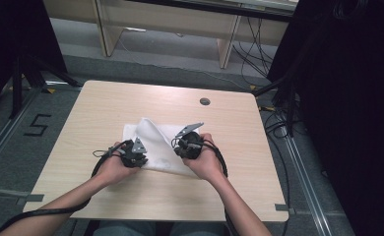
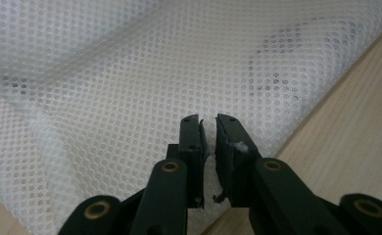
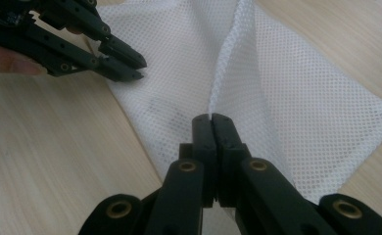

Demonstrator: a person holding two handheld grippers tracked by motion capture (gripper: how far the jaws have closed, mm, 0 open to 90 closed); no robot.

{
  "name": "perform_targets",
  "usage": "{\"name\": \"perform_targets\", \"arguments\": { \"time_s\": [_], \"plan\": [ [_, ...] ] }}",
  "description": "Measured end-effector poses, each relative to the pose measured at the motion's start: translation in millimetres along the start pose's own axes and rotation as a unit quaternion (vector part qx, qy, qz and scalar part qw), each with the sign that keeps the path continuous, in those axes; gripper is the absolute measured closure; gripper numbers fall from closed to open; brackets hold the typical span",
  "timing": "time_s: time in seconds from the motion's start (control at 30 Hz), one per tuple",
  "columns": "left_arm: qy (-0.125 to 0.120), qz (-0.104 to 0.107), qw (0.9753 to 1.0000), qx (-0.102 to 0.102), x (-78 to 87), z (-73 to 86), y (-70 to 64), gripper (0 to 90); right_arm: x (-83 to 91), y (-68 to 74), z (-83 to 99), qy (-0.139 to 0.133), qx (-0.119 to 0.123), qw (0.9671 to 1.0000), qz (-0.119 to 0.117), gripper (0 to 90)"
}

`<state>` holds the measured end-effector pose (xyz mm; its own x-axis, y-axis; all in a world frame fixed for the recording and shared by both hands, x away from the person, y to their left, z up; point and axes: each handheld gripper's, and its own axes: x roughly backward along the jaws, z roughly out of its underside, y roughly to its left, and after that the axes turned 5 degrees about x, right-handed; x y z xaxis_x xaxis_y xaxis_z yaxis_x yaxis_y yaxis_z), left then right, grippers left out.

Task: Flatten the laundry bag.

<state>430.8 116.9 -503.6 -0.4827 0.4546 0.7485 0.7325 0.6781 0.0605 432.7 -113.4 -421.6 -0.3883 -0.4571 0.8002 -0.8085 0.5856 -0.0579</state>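
**Inspector A:** Where is the mesh cloth (image 1: 155, 142) sitting?

**Inspector B:** It is lying on the worktop (image 1: 106, 105), a little toward the near edge and roughly midway between the left and right edges. It is white and perforated. Part of it is standing up as a raised fold; the rest is lying flat on the wood.

**Inspector A:** Right gripper (image 3: 212, 117)?

**Inspector B:** Its jaws are pressing together with a ridge of the mesh pinched between them. In the right gripper view the fabric is rising from the fingertips as a taut crease. In the high view the same gripper (image 1: 182, 143) is sitting at the cloth's right side, held in the person's right hand (image 1: 205, 160).

**Inspector A:** And the left gripper (image 2: 208, 120)?

**Inspector B:** Its jaws are standing slightly apart, a narrow gap showing between them. They are hovering over the mesh near its edge, where bare wood is showing to the right in the left gripper view. I cannot tell whether any fabric is caught in that gap. In the high view the gripper (image 1: 143, 158) is resting at the cloth's left near side, in the left hand (image 1: 112, 167).

**Inspector A:** Spacing between the two?

**Inspector B:** Near each other, not touching; the raised fold is standing between them
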Motion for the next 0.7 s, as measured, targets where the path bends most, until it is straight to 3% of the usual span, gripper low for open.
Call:
{"name": "perform_targets", "arguments": {
  "time_s": [0.13, 0.17, 0.27, 0.3, 0.37, 0.4, 0.47, 0.5, 0.57, 0.63, 0.7],
  "plan": [
    [-0.004, 0.019, 0.9996, 0.019, 4.9, -1.8, 0.6, 79.4, -2.9, 0.3, 1.8, 0.0, -0.006, 1.0, 0.003, 90.0],
    [-0.021, 0.046, 0.998, 0.037, 12.5, -5.8, 0.2, 80.8, -3.7, -0.6, 2.3, -0.002, -0.005, 1.0, 0.003, 90.0],
    [-0.036, 0.065, 0.9964, 0.039, 19.5, -10.3, -5.1, 84.5, -5.2, -2.2, 3.7, -0.002, -0.008, 1.0, 0.004, 90.0],
    [-0.038, 0.079, 0.9958, 0.027, 22.1, -13.5, -13.9, 85.8, -4.7, -3.0, 4.0, 0.002, -0.007, 0.9999, 0.007, 90.0],
    [-0.036, 0.086, 0.9953, 0.027, 20.7, -14.1, -19.2, 87.4, -5.4, -4.6, 3.9, -0.001, -0.005, 1.0, 0.006, 90.0],
    [-0.017, 0.087, 0.9961, 0.003, 16.4, -15.2, -25.8, 87.7, -5.1, -5.7, 3.8, -0.002, -0.003, 0.9999, 0.011, 90.0],
    [-0.005, 0.082, 0.9965, -0.009, 10.3, -15.5, -28.1, 88.2, -3.3, -3.6, 3.4, -0.001, -0.01, 0.9999, 0.013, 90.0],
    [-0.002, 0.078, 0.997, -0.001, 6.9, -14.9, -29.0, 88.4, -2.9, -2.5, 3.3, -0.003, -0.011, 0.9999, 0.008, 90.0],
    [0.01, 0.079, 0.9969, -0.003, 3.6, -14.8, -26.5, 88.6, -1.4, -1.7, 2.6, -0.01, -0.001, 0.9999, 0.008, 90.0],
    [0.004, 0.075, 0.9972, 0.003, 1.2, -15.0, -26.3, 89.1, -1.7, -1.4, 2.0, -0.023, 0.017, 0.9995, 0.009, 90.0],
    [0.005, 0.075, 0.9972, 0.007, -0.5, -15.4, -26.8, 89.1, 0.1, -0.8, 1.3, -0.02, 0.018, 0.9996, 0.003, 90.0]
  ]
}}
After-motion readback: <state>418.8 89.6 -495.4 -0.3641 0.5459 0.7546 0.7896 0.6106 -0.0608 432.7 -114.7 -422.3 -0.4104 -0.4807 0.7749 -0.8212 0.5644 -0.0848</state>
